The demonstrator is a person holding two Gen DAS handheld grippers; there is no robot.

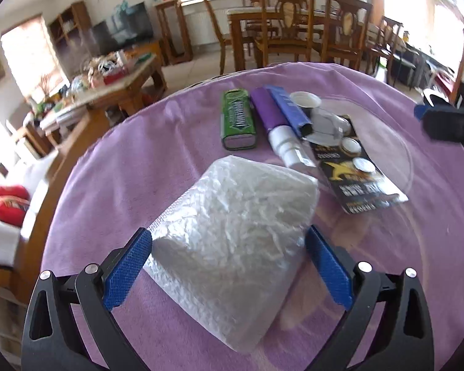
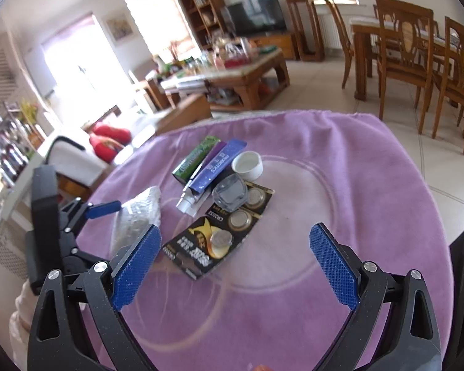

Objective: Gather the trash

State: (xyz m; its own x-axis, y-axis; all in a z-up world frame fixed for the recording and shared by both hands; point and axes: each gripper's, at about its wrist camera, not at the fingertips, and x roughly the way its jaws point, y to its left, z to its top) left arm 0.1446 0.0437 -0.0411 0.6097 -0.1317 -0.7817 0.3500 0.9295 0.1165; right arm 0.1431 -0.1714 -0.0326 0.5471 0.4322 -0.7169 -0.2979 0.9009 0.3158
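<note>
On purple cloth [image 1: 114, 167], left claw [image 1: 229, 266] around bubble-wrap packet [image 1: 232, 216]

A home's living-dining room: television [image 2: 256, 15], cluttered coffee table [image 2: 247, 71], wooden dining chairs [image 1: 286, 21].

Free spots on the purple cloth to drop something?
Bare purple cloth right of the battery card and white cap, under the right tongs. Crowded centre-left: green pack, tubes, bubble-wrap bag between the left tongs.
</note>
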